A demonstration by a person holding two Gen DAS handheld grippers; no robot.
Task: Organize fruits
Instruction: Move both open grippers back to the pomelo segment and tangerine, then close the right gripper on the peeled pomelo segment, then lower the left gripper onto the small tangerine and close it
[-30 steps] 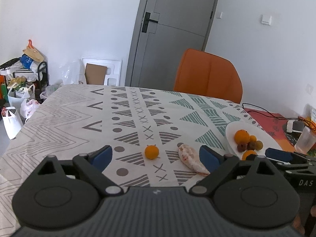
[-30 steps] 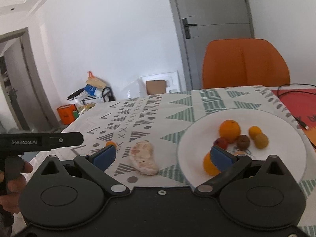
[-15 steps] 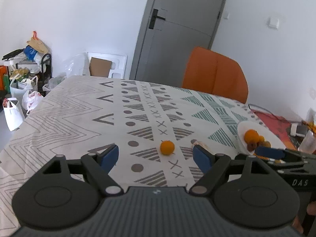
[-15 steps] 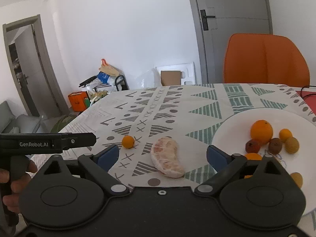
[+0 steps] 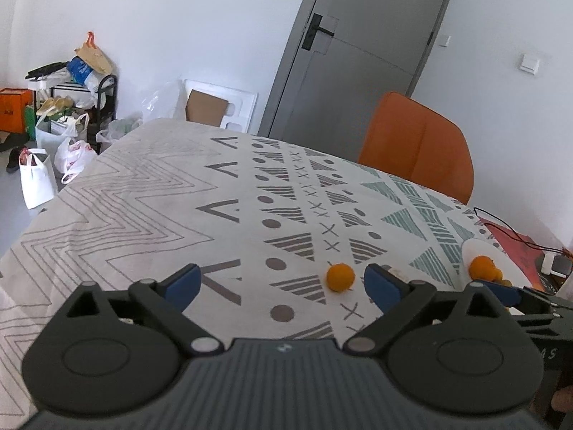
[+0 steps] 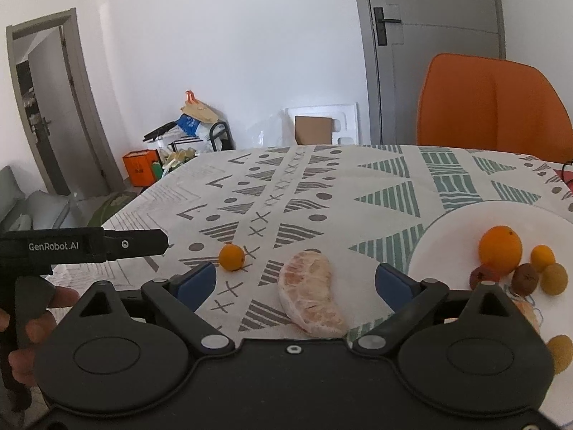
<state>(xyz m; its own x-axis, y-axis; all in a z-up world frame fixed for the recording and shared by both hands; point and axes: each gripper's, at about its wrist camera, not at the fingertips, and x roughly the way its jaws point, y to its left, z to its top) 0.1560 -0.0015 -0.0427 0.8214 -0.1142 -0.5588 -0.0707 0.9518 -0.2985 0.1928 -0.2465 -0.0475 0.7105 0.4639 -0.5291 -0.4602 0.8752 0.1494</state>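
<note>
A patterned tablecloth (image 6: 322,179) carries a kumquat (image 6: 232,257), pomelo segment (image 6: 311,294) and white plate (image 6: 447,236).

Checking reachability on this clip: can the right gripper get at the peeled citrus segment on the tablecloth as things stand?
Probably yes. The right gripper has its jaws wide open, and the peeled citrus segment lies on the tablecloth directly ahead between them, with nothing in between.

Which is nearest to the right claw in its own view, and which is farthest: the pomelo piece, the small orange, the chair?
1. Pomelo piece, on the cloth between the fingers.
2. Small orange, farther ahead, to the left.
3. Chair, behind the table, far right.
</note>
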